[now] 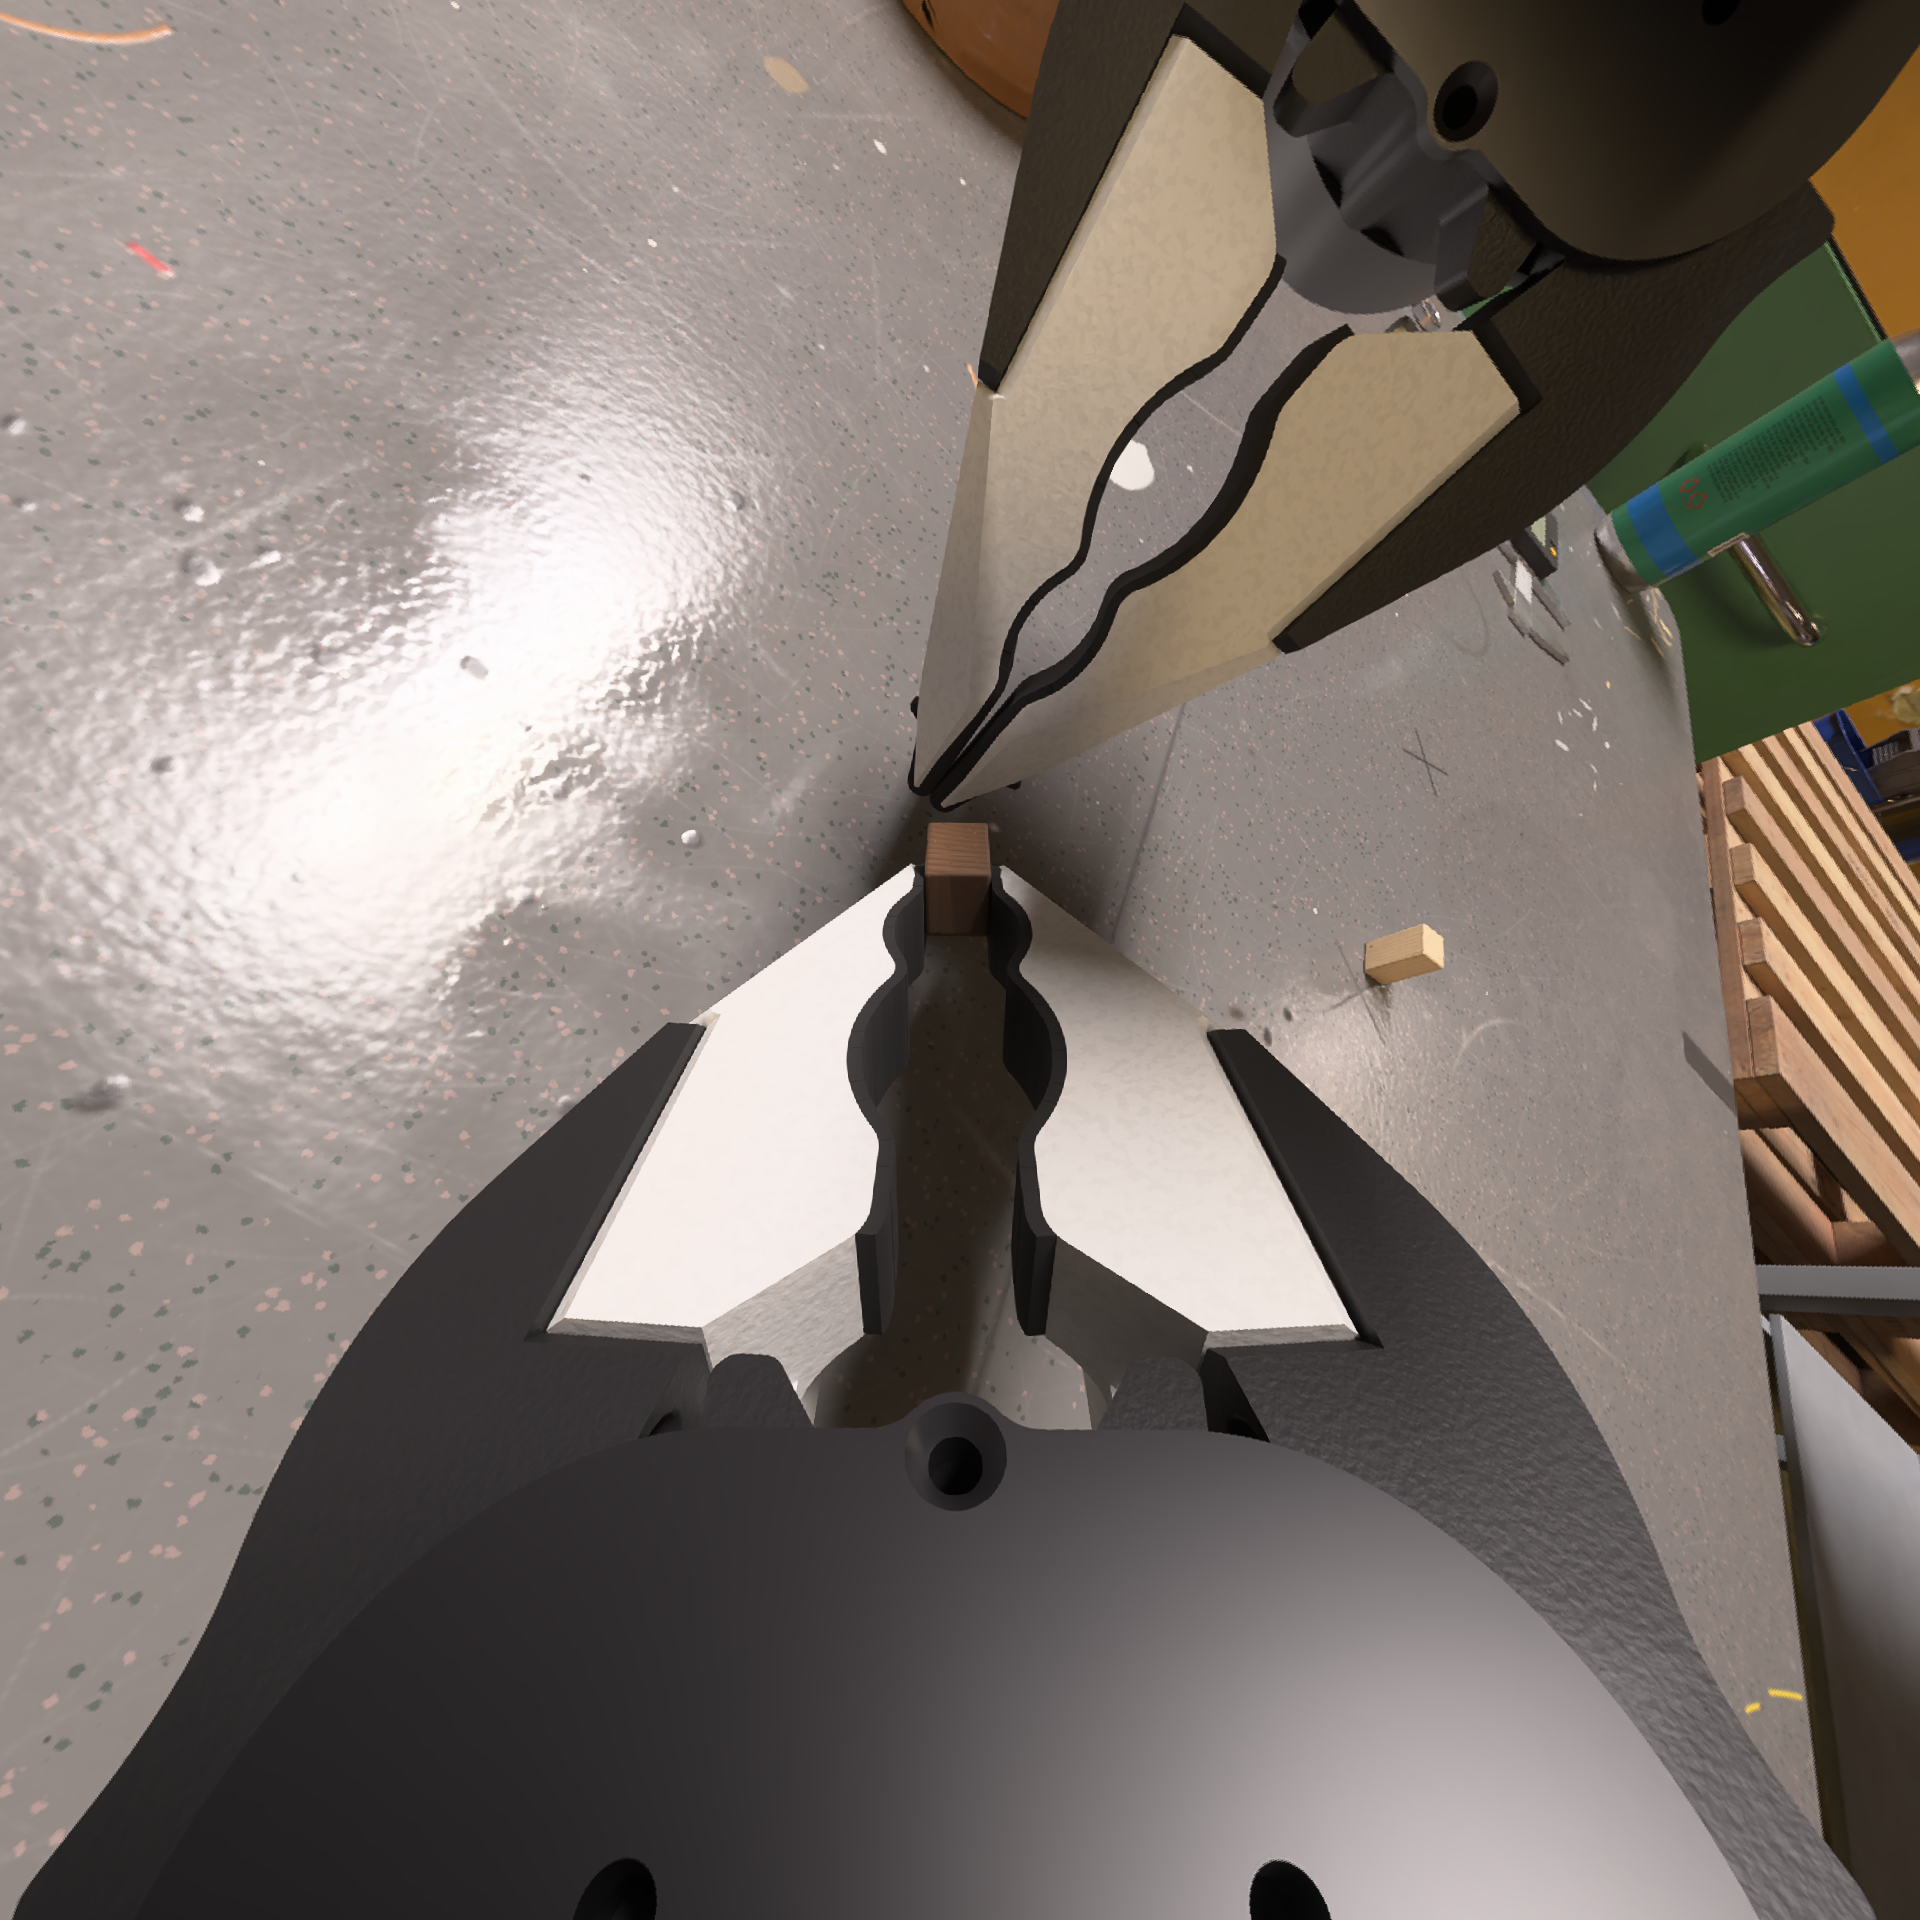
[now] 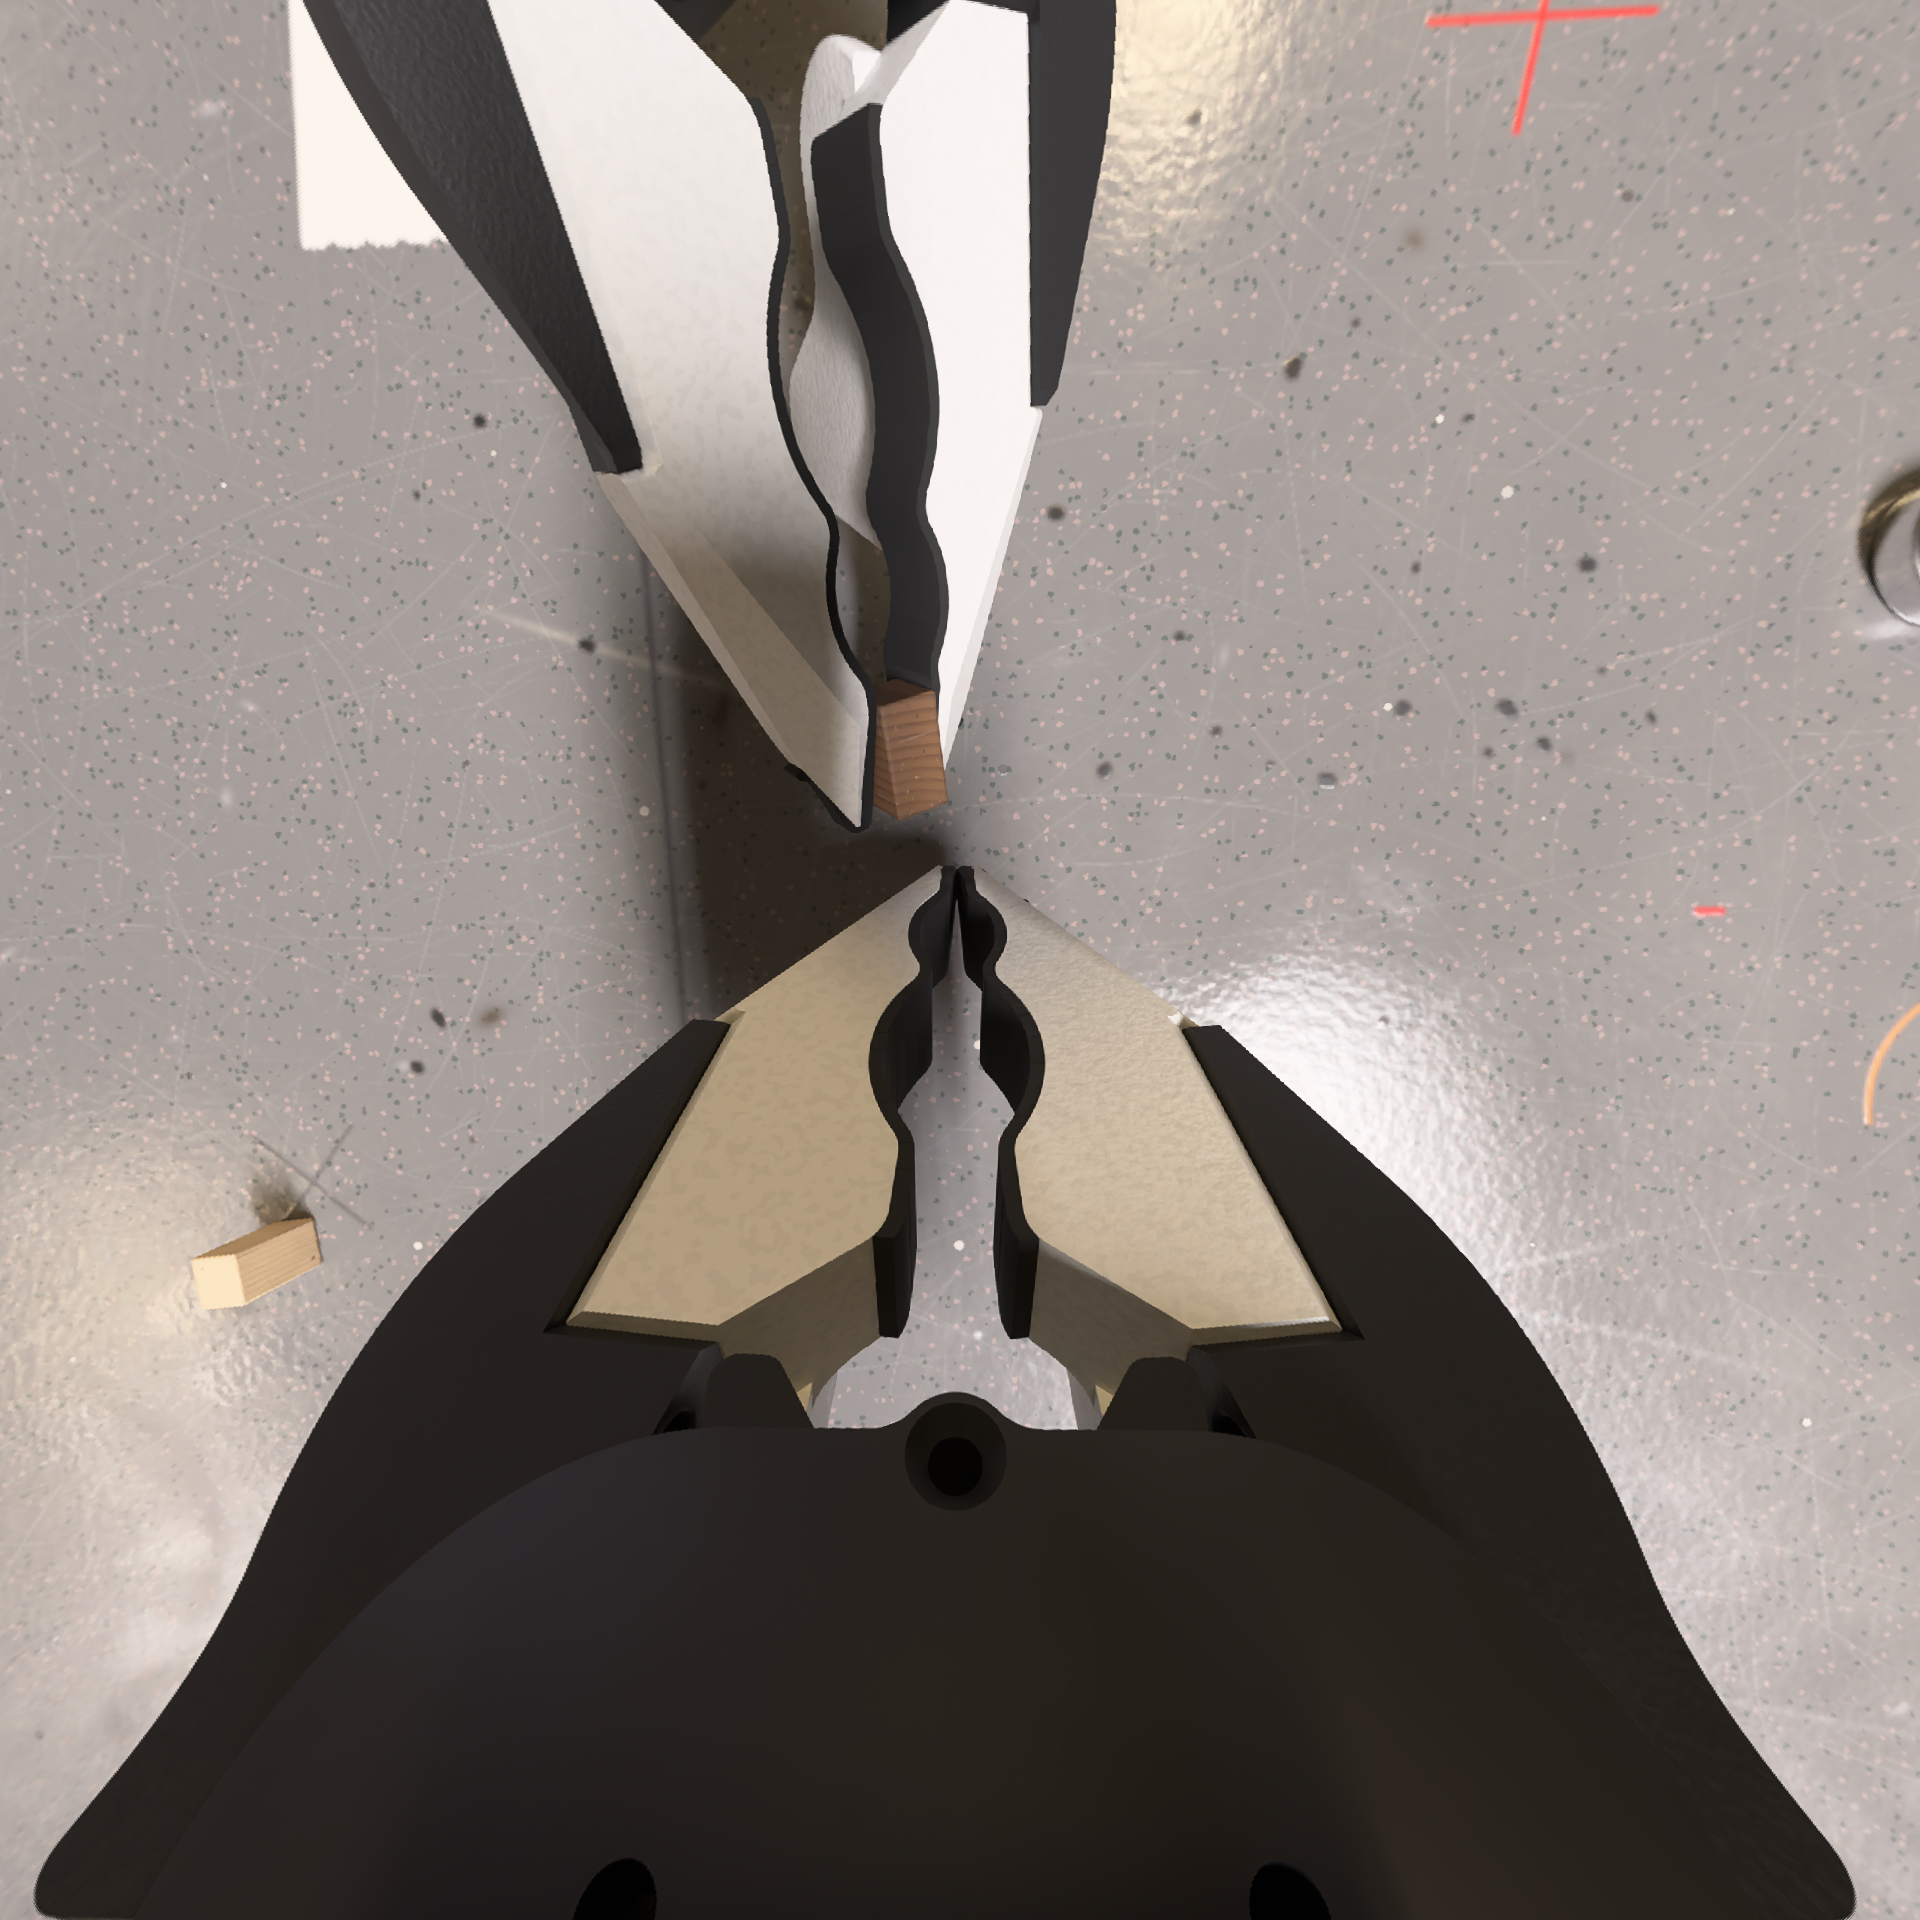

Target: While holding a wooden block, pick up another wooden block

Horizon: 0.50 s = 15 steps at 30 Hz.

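Note:
My left gripper [image 1: 958,883], with white fingers, is shut on a reddish-brown wooden block [image 1: 957,878] held at its fingertips above the grey floor. The same block [image 2: 907,758] shows in the right wrist view between the white fingers [image 2: 831,644]. My right gripper [image 2: 956,878], with tan fingers, is shut and empty, its tips just short of the held block. It also shows in the left wrist view [image 1: 940,795], tip to tip with mine. A pale wooden block [image 1: 1404,953] lies on the floor to the side; it also shows in the right wrist view [image 2: 255,1262].
The floor [image 1: 416,623] is grey, speckled and glossy. A green cabinet [image 1: 1787,644] with a metal handle, a green and blue cylinder [image 1: 1766,468] and a wooden slatted pallet [image 1: 1808,987] stand at the right. A round brown object [image 1: 977,52] is at the top.

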Tool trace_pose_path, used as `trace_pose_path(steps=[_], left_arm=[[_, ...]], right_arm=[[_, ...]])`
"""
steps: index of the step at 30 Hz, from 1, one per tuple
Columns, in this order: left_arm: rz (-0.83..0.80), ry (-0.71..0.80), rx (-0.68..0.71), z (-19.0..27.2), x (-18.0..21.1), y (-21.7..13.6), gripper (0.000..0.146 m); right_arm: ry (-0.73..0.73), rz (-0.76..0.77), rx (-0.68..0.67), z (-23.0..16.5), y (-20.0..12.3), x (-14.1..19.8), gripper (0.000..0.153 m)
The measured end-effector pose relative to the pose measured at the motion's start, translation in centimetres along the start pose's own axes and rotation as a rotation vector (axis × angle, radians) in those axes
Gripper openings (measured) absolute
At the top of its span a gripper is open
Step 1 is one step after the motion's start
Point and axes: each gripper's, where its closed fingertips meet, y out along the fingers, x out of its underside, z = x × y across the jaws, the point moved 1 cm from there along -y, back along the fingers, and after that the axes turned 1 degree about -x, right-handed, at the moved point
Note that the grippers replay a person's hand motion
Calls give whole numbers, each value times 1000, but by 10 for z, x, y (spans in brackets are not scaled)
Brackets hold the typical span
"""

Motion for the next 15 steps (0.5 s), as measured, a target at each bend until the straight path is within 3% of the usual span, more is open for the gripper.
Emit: trace_pose_path(steps=[9,11,15], left_arm=[[-19,50,-28,4,2,-3,10],[-12,38,47,16,2,-6,10],[23,101,22,24,-6,-18,10]], right_arm=[[25,-122,-5,-1,4,3,0],[9,-173,51,4,8,8,0],[35,-110,38,1,8,8,0]])
